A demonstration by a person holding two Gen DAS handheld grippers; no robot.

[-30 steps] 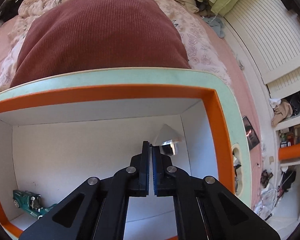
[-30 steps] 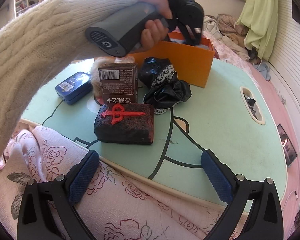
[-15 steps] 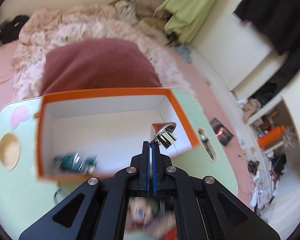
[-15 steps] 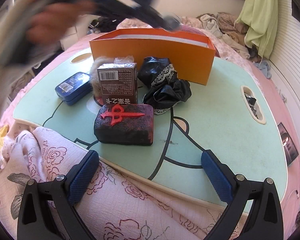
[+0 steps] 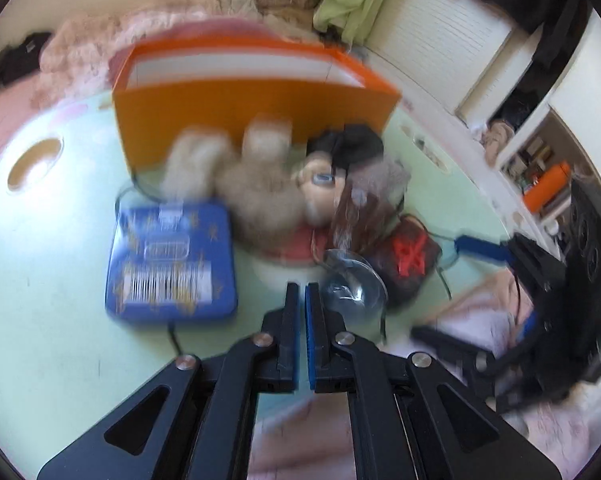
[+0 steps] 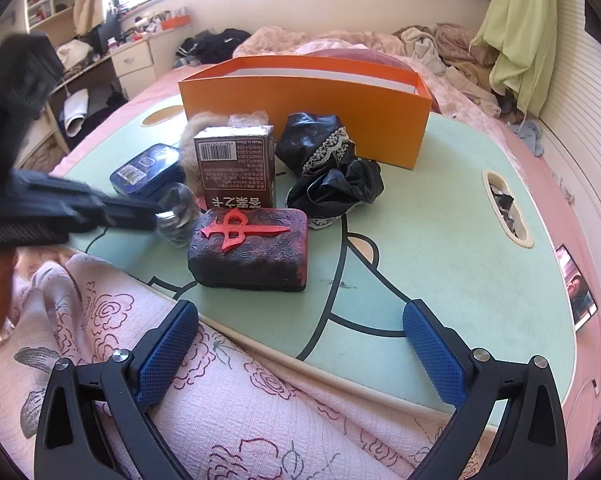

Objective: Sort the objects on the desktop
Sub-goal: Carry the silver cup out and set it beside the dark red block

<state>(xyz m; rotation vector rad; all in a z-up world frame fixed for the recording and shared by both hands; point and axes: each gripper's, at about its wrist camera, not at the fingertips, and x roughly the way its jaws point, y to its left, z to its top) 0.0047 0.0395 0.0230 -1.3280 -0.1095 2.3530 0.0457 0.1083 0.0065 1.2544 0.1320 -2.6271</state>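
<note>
One orange box (image 6: 300,120) contents hidden, left gripper (image 5: 302,296) pressed together, right gripper (image 6: 300,356) spread.

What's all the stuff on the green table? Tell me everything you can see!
box: one, orange outside, white inside, at the far side of the table.
carton: one, brown with a barcode, upright in the middle.
block: one, dark with a red raised sign, lying in front of the carton.
bag: one, black with lace trim, crumpled, right of the carton.
tin: one, blue, flat, left of the carton.
furry toy: one, beige, behind the carton; blurred.
clear wrapper: one, see-through, at the left gripper's tip.
blanket: one, pink with roses, nearest.
left gripper: black, shut.
right gripper: black with blue pads, open, empty.
</note>
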